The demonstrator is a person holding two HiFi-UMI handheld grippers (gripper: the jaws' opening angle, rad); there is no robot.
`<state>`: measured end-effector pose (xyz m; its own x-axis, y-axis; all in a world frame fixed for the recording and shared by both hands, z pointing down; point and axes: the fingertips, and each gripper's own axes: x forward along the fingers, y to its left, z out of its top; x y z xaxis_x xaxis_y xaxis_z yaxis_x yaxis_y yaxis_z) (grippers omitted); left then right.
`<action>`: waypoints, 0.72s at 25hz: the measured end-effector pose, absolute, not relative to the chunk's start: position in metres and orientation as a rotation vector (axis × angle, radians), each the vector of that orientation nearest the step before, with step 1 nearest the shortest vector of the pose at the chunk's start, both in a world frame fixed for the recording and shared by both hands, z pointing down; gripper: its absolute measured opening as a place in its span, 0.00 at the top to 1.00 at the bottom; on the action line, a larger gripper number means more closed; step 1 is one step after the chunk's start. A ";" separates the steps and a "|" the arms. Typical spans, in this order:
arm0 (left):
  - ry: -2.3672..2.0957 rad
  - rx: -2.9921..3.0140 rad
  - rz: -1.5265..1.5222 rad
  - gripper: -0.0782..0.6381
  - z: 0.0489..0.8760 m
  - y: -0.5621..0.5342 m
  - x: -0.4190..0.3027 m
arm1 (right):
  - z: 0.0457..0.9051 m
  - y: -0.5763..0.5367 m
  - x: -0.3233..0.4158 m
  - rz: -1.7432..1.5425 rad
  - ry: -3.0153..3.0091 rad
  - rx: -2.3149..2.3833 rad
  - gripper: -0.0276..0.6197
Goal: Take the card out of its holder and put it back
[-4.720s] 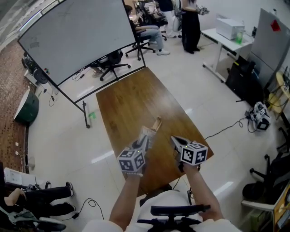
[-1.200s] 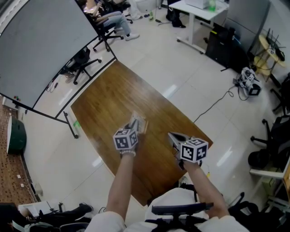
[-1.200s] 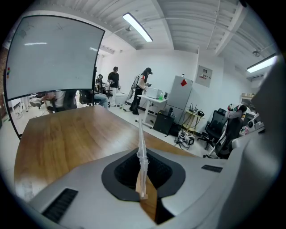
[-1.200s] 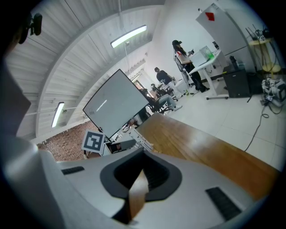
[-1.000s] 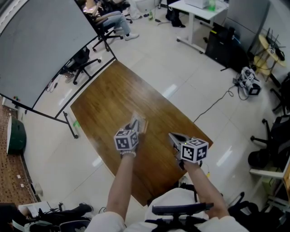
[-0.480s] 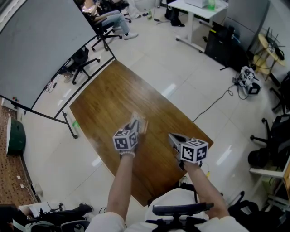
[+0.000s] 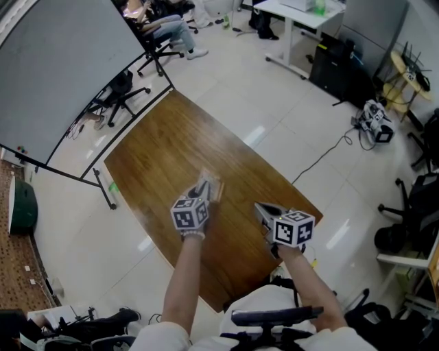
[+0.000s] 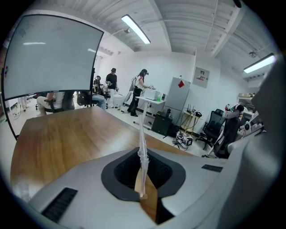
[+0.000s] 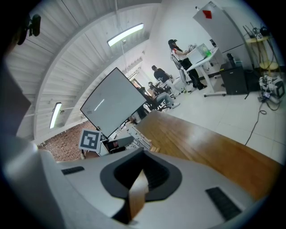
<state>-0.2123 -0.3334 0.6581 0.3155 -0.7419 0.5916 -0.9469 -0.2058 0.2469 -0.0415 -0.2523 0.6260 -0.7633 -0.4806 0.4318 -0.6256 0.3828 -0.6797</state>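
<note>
My left gripper (image 7: 204, 186) hovers over the middle of the brown table (image 7: 178, 144), shut on a thin clear card holder (image 7: 208, 184). In the left gripper view the holder (image 8: 142, 150) stands edge-on between the closed jaws, with a tan strip at its lower end. Whether the card sits inside it I cannot tell. To the right and nearer to me, my right gripper (image 7: 261, 207) is held over the table's near corner, its jaws drawn to a point with nothing between them. From the right gripper view (image 9: 138, 179) I also see the left gripper's marker cube (image 9: 90, 140).
A large whiteboard on a wheeled stand (image 7: 62, 62) borders the table's far left side, with office chairs (image 7: 130, 89) beside it. People sit and stand at the back of the room (image 8: 142, 89). A white desk (image 7: 309, 14), a floor cable (image 7: 329, 154) and black chairs (image 7: 411, 219) are to the right.
Nothing has visibly moved over the last second. Compared with the oldest frame, the head view has turned and the left gripper is higher over the table, still gripping the holder.
</note>
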 end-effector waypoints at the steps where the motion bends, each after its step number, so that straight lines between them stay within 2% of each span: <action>1: -1.492 2.017 0.467 0.87 0.658 -0.334 -0.212 | 0.625 -0.253 -0.041 1.326 -2.472 1.002 0.96; 3: -1.510 2.018 0.466 0.87 0.656 -0.336 -0.214 | 0.623 -0.255 -0.042 1.326 -2.470 1.006 0.96; 4: -1.519 2.021 0.464 0.84 0.654 -0.337 -0.215 | 0.623 -0.255 -0.042 1.325 -2.470 1.006 0.96; 5: -1.525 2.024 0.462 0.77 0.652 -0.338 -0.216 | 0.623 -0.255 -0.043 1.326 -2.470 1.006 0.96; 6: -1.526 2.027 0.464 0.76 0.651 -0.338 -0.215 | 0.624 -0.255 -0.043 1.327 -2.470 1.007 0.96; 7: -1.524 2.028 0.467 0.87 0.651 -0.339 -0.215 | 0.624 -0.255 -0.043 1.330 -2.470 1.007 0.96; 18: -1.542 2.051 0.441 0.87 0.651 -0.333 -0.212 | 0.626 -0.253 -0.043 1.335 -2.461 1.007 0.96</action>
<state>-0.2119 -0.3331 0.6513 0.2944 -0.7805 0.5515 -0.9541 -0.2066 0.2169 -0.0430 -0.2530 0.6259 -0.7586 -0.4820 0.4384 -0.6304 0.3727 -0.6810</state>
